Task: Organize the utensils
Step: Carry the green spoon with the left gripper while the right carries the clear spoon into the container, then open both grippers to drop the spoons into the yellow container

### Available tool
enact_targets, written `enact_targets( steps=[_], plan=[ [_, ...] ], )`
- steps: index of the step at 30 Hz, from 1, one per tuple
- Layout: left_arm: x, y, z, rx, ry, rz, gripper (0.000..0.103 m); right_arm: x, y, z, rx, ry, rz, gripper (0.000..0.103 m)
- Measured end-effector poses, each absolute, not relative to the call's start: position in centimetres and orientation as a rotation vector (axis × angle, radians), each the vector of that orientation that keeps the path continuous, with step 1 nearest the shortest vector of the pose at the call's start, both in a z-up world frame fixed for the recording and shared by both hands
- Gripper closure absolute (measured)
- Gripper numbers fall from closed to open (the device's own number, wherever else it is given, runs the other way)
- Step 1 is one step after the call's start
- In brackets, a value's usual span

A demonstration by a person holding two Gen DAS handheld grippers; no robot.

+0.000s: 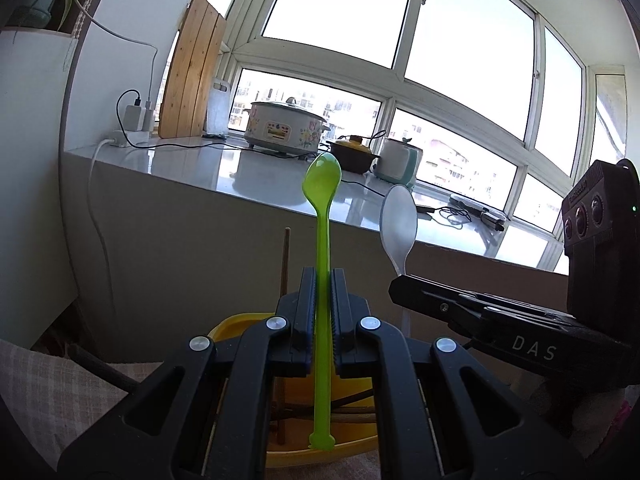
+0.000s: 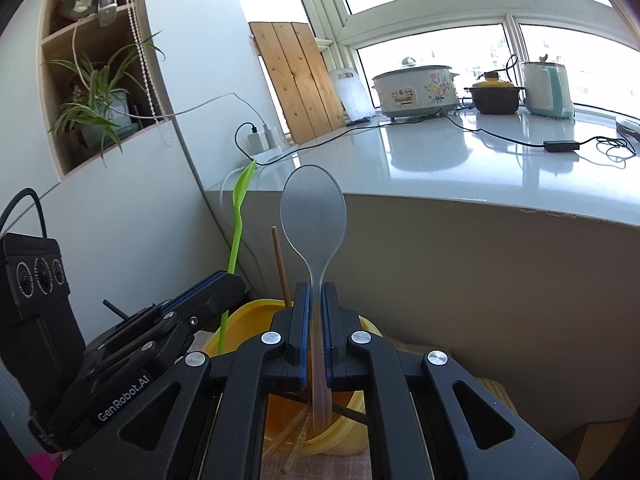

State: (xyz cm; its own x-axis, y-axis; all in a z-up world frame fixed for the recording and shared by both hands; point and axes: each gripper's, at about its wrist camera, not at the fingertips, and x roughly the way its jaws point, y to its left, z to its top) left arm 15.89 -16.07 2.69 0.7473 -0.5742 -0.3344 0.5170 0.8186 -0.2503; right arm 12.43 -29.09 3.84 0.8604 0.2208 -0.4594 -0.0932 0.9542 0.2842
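In the left wrist view, the left gripper (image 1: 319, 280) is clamped on the handle of a green plastic spoon (image 1: 322, 240), which stands upright with its bowl on top, above a yellow bowl (image 1: 236, 326) holding wooden chopsticks (image 1: 285, 268). To the right, the right gripper (image 1: 404, 280) holds a translucent white spoon (image 1: 398, 226), also upright.

In the right wrist view, the right gripper (image 2: 316, 292) pinches the white spoon (image 2: 313, 216) by its handle over the yellow bowl (image 2: 256, 310). The left gripper (image 2: 224, 280) at the left grips the green spoon (image 2: 239, 216). A grey counter (image 2: 460, 168) carries a floral rice cooker (image 2: 416, 88).
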Motion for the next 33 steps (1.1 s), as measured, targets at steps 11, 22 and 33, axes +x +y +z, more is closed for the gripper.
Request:
enact_targets(
  steps=[11,22,33],
  plan=[
    [15.9,-17.4,2.2,-0.128,0.392,-0.614,0.098,11.8,-28.9,4.0,0.269,0.507,0.163,0.099],
    [14.4,-15.8,2.1,-0.117,0.443,-0.637,0.098,12.1,-29.4,3.5,0.282,0.548,0.145,0.099],
    [12.5,-14.4,2.5,-0.114,0.486,-0.648,0.079,11.2,-29.1,4.0,0.296,0.575,0.125,0.084]
  ],
)
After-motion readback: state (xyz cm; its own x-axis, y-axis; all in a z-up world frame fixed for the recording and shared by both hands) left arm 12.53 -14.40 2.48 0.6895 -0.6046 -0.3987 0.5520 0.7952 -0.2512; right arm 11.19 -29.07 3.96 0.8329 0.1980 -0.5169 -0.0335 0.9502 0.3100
